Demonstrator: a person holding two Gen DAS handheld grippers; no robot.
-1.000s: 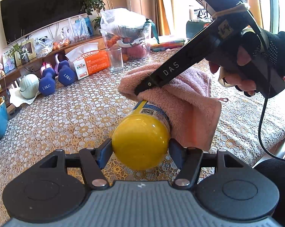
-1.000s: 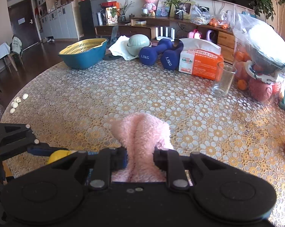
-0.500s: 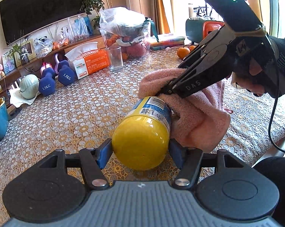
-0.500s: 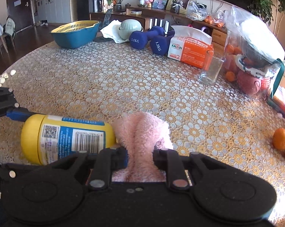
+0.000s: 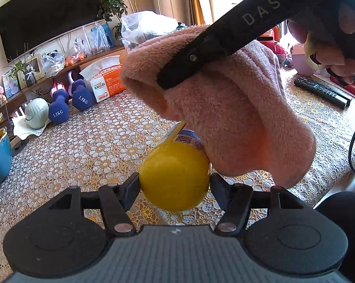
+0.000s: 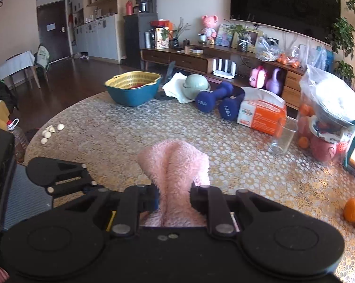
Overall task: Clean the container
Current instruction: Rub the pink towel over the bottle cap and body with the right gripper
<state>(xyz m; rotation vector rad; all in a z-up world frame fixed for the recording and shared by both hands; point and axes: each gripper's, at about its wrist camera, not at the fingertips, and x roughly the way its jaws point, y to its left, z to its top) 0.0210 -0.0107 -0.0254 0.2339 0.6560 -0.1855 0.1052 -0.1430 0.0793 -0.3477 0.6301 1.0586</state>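
Observation:
A yellow container [image 5: 175,184] with a blue label lies on its side above the lace tablecloth, its round end facing the camera. My left gripper [image 5: 174,186] is shut on it, one finger on each flank. A pink towel [image 5: 224,108] drapes over the container's far part and right side, hiding most of the label. My right gripper [image 6: 173,197] is shut on the pink towel [image 6: 175,165]; in the left wrist view it reaches in from the upper right, held by a gloved hand [image 5: 328,49]. The container is hidden in the right wrist view.
On the table stand a blue basin [image 6: 132,92], two blue dumbbells [image 6: 218,103], an orange tissue box [image 6: 262,115], a glass [image 6: 282,136], bagged fruit [image 6: 328,127], oranges [image 6: 354,210] and garlic cloves [image 6: 51,132]. A remote [image 5: 321,92] lies at the right.
My right gripper lifted the towel up and over the container, so the cloth now covers the label that showed half a second ago. The left gripper holds the container in the same place.

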